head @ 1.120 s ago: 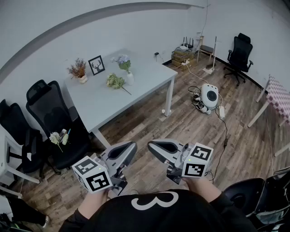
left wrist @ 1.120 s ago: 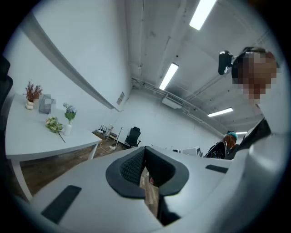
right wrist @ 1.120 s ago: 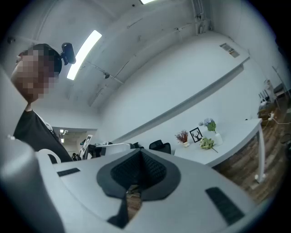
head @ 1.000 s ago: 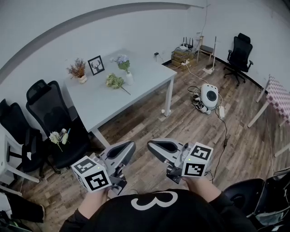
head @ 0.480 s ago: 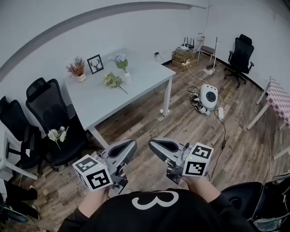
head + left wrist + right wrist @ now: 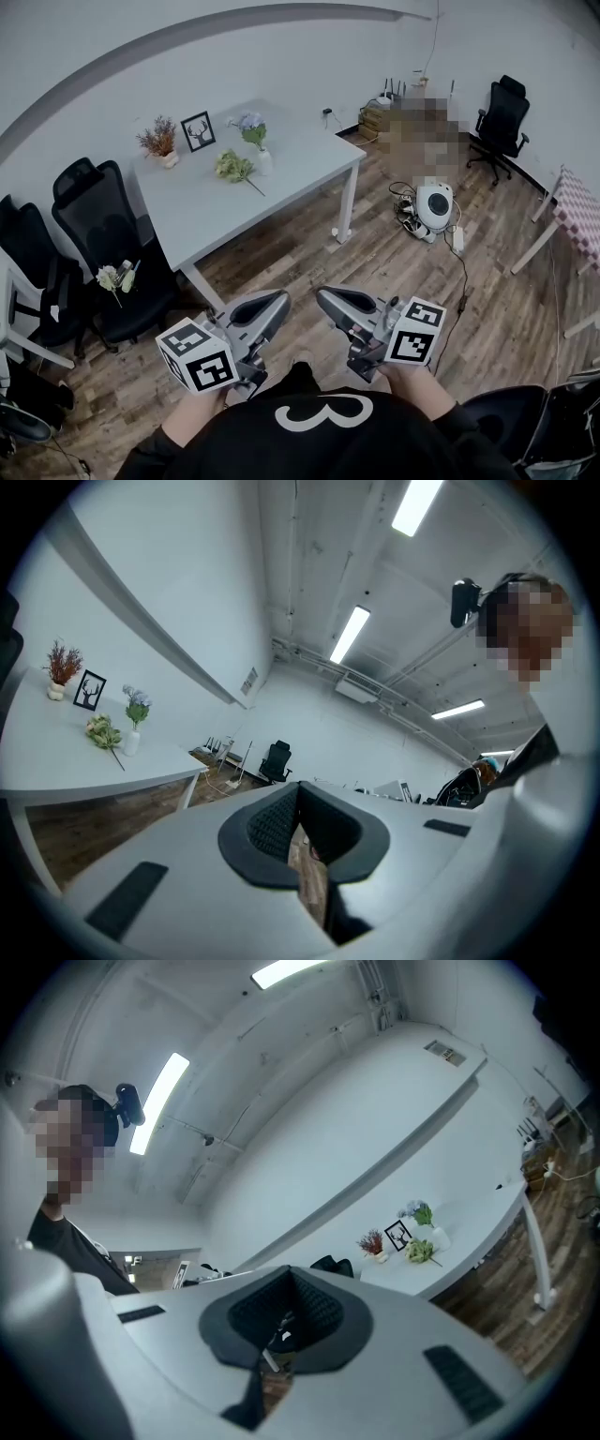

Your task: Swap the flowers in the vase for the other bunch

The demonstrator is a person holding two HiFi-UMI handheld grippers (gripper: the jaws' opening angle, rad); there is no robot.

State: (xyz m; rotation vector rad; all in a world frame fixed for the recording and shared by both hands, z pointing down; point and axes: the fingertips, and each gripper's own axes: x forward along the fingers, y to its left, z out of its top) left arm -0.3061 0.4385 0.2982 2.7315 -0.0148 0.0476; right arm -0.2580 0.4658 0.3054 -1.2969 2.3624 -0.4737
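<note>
Left tool (image 6: 275, 303) and right tool (image 6: 327, 300) — both shut, empty — have edged toward the worktop (image 6: 234, 217) at eleven o'clock. Flowers (image 6: 251, 126) look light, floppy; pinch stems above the vase (image 6: 265, 163).

The table (image 6: 234, 211) has a smooth, matt, pale grey top. Around the table the floor (image 6: 394, 267) is grainy wood plank with a faint sheen. On the table the vase (image 6: 266, 162) looks white and smooth. Left of the table the chairs (image 6: 98, 230) are matt black, cloth or mesh. Nearer than the table, the left gripper (image 6: 270, 307) and right gripper (image 6: 328, 302) have matt grey plastic shells and dark, ribbed, rubbery pads (image 6: 267, 832)
</note>
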